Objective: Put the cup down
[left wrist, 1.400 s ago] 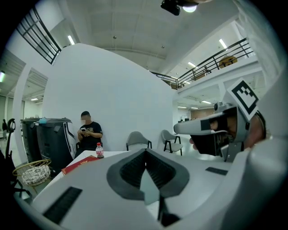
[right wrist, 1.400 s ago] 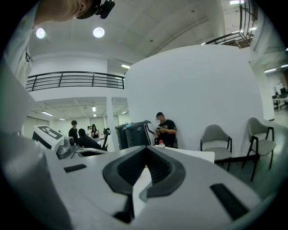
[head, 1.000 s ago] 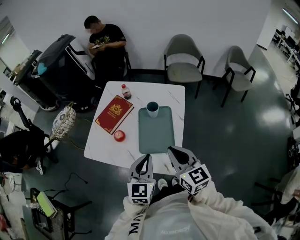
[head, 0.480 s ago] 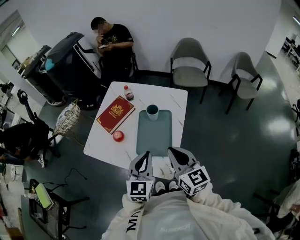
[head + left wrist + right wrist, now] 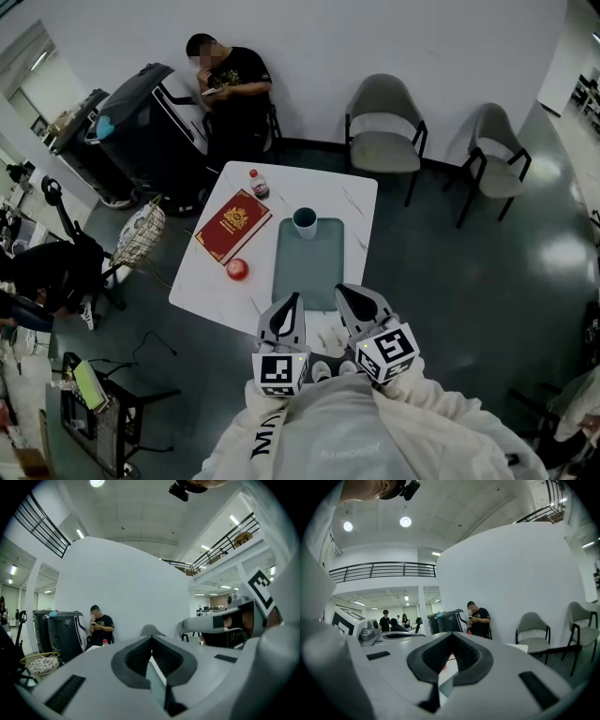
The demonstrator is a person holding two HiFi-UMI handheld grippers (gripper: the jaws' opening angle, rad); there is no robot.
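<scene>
The teal cup (image 5: 305, 221) stands upright at the far end of the teal tray (image 5: 309, 267), which lies on the white counter (image 5: 349, 192). Nothing grips the cup, and it sits well apart from both grippers. Left of the tray lie a red book (image 5: 232, 225) and, nearer the person, a small red round object (image 5: 237, 270). A red-capped bottle (image 5: 254, 184) stands by the book's far corner. The left gripper (image 5: 293, 302) and right gripper (image 5: 344, 293) hover side by side over the counter's near edge. Each gripper view shows its jaws clenched together with nothing between them. Beyond the counter a person (image 5: 234, 84) sits against the wall, with 2 empty chairs (image 5: 384, 127) to the right.
</scene>
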